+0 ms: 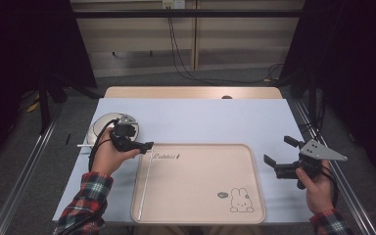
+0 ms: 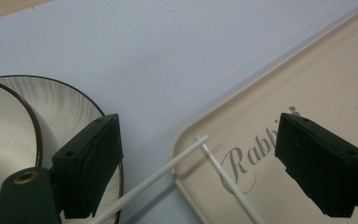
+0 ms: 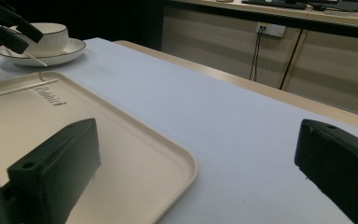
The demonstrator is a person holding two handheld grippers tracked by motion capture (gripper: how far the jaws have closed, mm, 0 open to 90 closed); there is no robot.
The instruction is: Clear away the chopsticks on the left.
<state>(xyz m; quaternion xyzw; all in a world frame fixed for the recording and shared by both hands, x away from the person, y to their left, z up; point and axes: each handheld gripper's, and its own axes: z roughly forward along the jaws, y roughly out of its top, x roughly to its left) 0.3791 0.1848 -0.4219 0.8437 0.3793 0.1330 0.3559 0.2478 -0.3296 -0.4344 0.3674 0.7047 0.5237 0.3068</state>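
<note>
High view, item one: we logged the left gripper over the tray's far left corner, jaws spread and holding nothing. One white chopstick lay inside the tray along its left wall; a second stuck out leftward from under the hand, across the blue cloth towards the saucer. The right gripper hung well apart at the tray's right side, jaws wide and holding nothing.

Left gripper view, item two: we saw both chopsticks between the open jaws. One bridged the tray rim, its tip raised over the lip; the other lay on the tray floor, and their far ends nearly touched. The saucer and bowl sat just beside the left jaw. Risk, as we judged it: closing here could catch both sticks at once, or pinch the tilted one off-centre so it pivoted on the rim and rolled onto the cloth. A careless jaw could also knock the saucer.

Right gripper view, item three: we noted wide jaws over the tray's near corner, with the bowl and saucer far off. Further risk: thin, smooth sticks might slip from flat pads when lifted.
</note>
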